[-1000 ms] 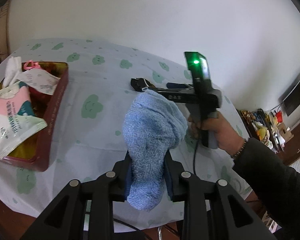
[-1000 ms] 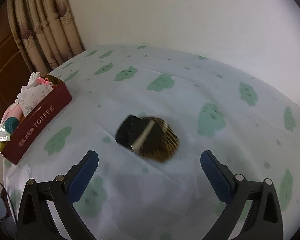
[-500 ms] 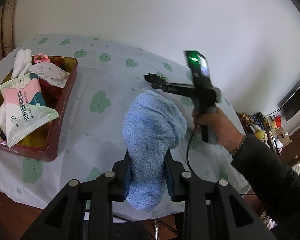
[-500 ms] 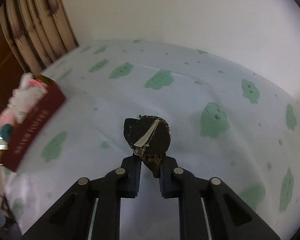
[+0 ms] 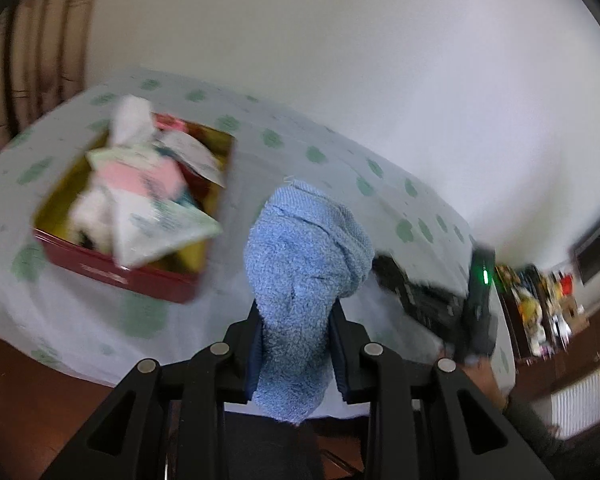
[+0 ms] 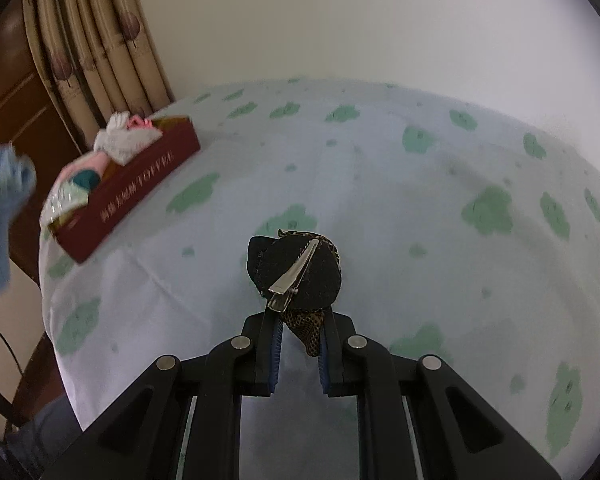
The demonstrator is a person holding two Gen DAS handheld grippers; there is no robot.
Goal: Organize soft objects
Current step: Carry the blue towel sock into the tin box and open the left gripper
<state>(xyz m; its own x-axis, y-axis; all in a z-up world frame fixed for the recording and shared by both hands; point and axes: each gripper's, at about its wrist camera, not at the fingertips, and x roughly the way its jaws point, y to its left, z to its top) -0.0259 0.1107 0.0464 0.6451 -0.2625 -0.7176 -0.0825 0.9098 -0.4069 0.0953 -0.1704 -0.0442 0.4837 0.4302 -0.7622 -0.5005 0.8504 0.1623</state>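
My left gripper (image 5: 296,354) is shut on a rolled light-blue fluffy towel (image 5: 304,264) that stands up between its fingers, above the table's near edge. The towel also shows as a blue blur (image 6: 0,208) at the left edge of the right wrist view. My right gripper (image 6: 298,346) is shut on a black fabric hair clip (image 6: 300,270) with a metal clasp and a gold mesh tail, held over the cloud-print tablecloth (image 6: 420,200). A red tin (image 5: 140,280) holding tissue packs and soft items sits left of the towel, and the same tin (image 6: 140,184) lies far left.
In the left wrist view the other gripper (image 5: 472,300) with its green light is blurred at the right, held by a hand. Curtains (image 6: 92,40) and a wooden door stand behind the tin. Cluttered shelves (image 5: 540,304) lie far right. The table's near edge drops to dark floor.
My right gripper closed on the hair clip and lifted it off the cloth. My left gripper carried the towel leftward, closer to the red tin.
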